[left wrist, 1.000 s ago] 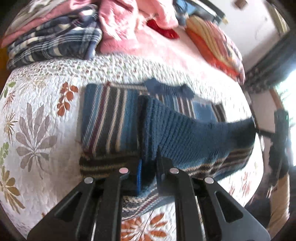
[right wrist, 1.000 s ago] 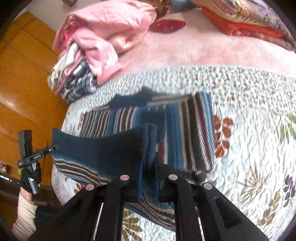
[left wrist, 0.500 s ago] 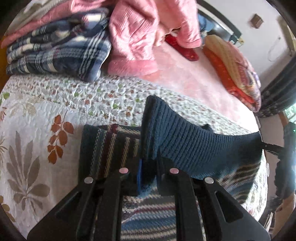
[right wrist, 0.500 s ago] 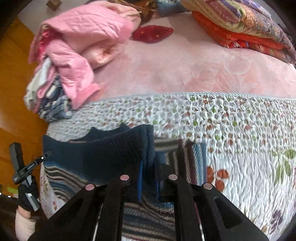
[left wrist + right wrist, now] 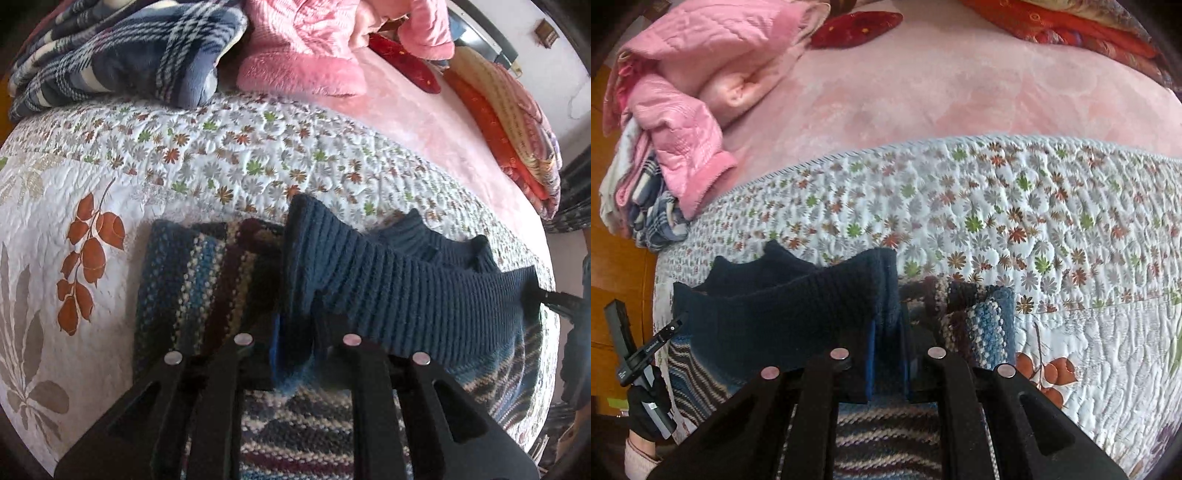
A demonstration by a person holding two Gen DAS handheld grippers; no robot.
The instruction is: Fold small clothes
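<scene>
A striped knit sweater (image 5: 207,291) lies on the flowered quilt (image 5: 229,162) that covers the near part of the bed, close to the quilt's near edge. Its dark blue ribbed hem (image 5: 406,295) is lifted and stretched taut between the two tools. The left tongs (image 5: 295,343) are narrow, pinching one end of that hem; the right tongs (image 5: 886,343) are likewise narrow, clamped on the other end.

Beyond the quilt's far edge the bed shows a pink blanket (image 5: 923,92). Toward the bed's far left corner sits a heap of clothes: a pink quilted jacket (image 5: 683,74) on top of a blue plaid garment (image 5: 129,55). A red cushion (image 5: 857,26) lies farther back, and folded orange and striped bedding (image 5: 509,122) is stacked along the far right side. None of these touch the sweater; bare quilt lies between it and them.

The left wrist view shows the plaid garment large and close, plus the sweater's collar (image 5: 424,240) behind the raised hem, and the right tongs only as a dark tip at the hem's far end. The right wrist view shows instead a gloved hand (image 5: 646,402) gripping the left tool at the bed's left edge, with an orange wooden panel (image 5: 617,266) behind it.
</scene>
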